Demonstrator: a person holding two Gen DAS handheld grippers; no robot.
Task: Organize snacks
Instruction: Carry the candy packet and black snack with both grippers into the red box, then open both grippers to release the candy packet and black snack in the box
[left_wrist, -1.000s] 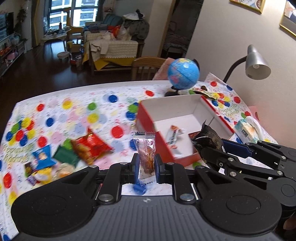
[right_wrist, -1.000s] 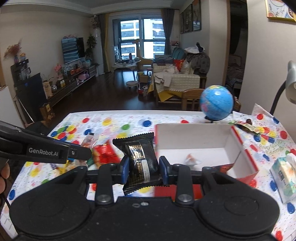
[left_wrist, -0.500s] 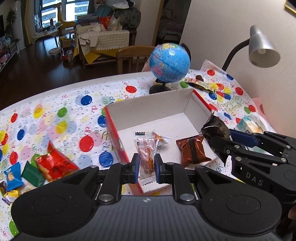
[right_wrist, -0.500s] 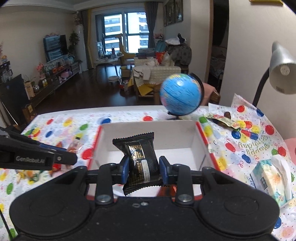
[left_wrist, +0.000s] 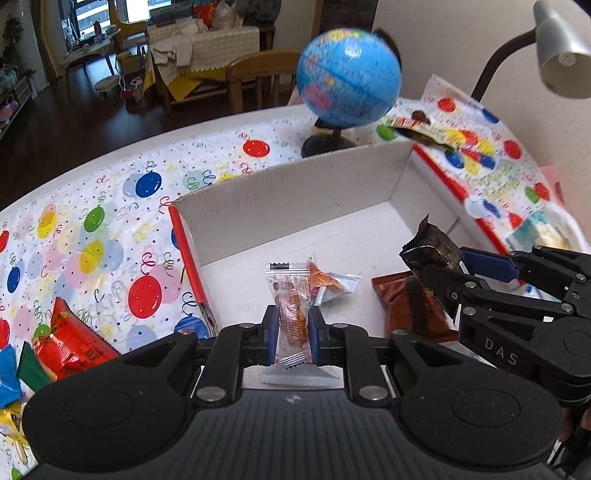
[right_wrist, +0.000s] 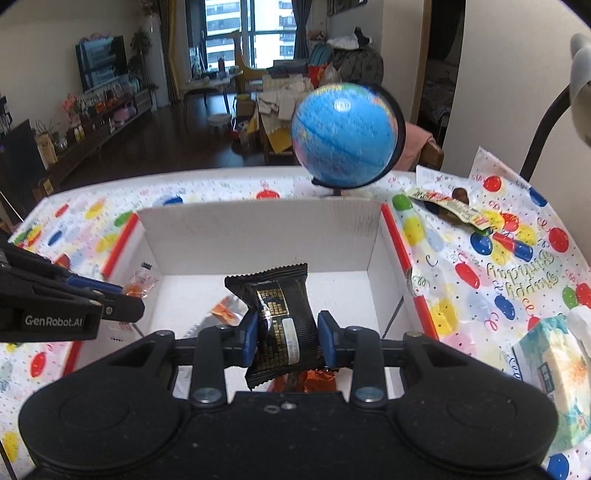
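Note:
A white cardboard box with red outer sides (left_wrist: 295, 192) (right_wrist: 258, 236) stands on the balloon-print tablecloth. My left gripper (left_wrist: 292, 332) is shut on a clear-wrapped orange snack (left_wrist: 291, 317), held over the box's near left part. My right gripper (right_wrist: 288, 338) is shut on a black snack packet (right_wrist: 277, 317), held over the box; it also shows in the left wrist view (left_wrist: 432, 251). Inside the box lie a small clear packet with orange content (left_wrist: 328, 282) and a brown foil packet (left_wrist: 410, 306).
A blue globe (left_wrist: 349, 86) (right_wrist: 345, 134) stands behind the box. Loose snacks, among them a red packet (left_wrist: 70, 345), lie on the table's left. A tissue pack (right_wrist: 554, 365) lies at right. A wrapper (right_wrist: 447, 203) and a desk lamp (left_wrist: 561, 48) are at the back right.
Both grippers have moved forward and right over the box with their snacks still held. The box now fills the middle of both views.

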